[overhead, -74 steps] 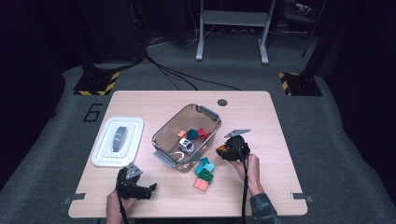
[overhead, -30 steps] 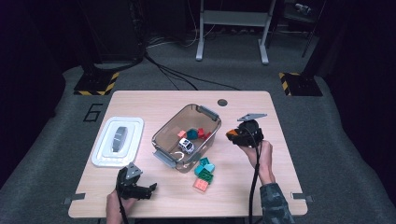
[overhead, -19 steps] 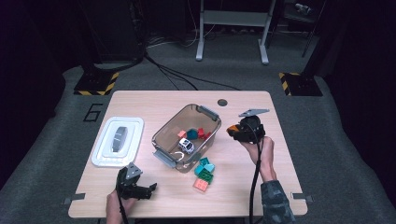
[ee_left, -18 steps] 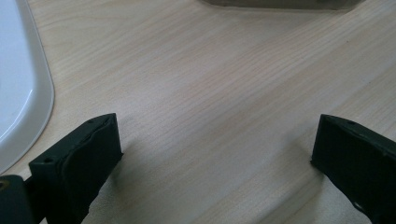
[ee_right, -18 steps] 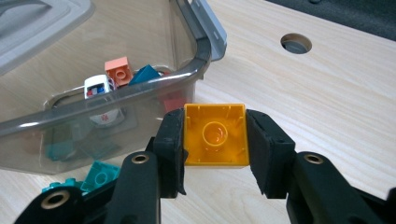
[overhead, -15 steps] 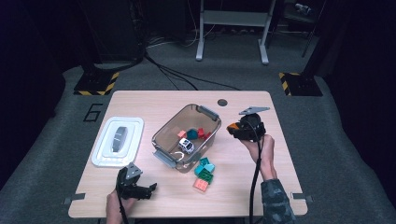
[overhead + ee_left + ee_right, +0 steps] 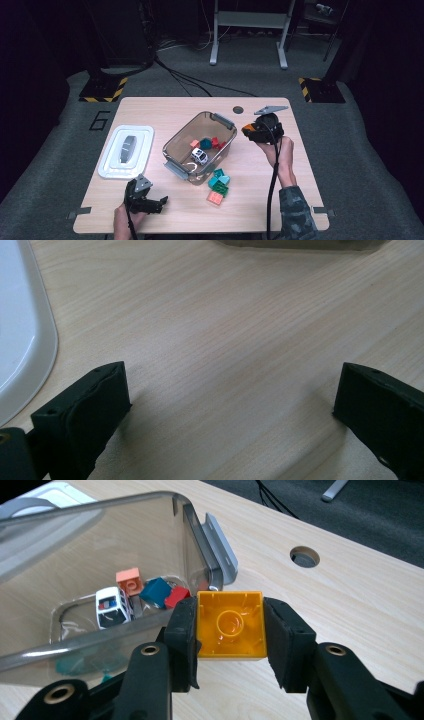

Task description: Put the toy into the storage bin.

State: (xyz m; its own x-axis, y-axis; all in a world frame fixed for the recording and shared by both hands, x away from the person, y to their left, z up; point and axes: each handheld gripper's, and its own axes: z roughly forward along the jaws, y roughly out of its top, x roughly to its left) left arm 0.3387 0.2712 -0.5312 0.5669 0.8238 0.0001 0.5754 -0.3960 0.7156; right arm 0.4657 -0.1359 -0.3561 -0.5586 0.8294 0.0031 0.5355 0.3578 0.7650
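The right gripper [image 7: 230, 630] clamps a yellow block [image 7: 231, 625] between its pads, raised just beside the clear bin [image 7: 176, 148] on the pale wooden table [image 7: 310, 165]. The left gripper [image 7: 145, 196] rests near the table's front edge, jaws wide apart around bare wood. Grey carpet [image 7: 360, 150] surrounds the table; beyond it the room is dark.

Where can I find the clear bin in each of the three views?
High view: bin at table centre, left of the right hand-held gripper.
Left gripper view: a strip of its wall at the top edge.
Right gripper view: upper left, behind the yellow brick.
Shared landmark: white lid.
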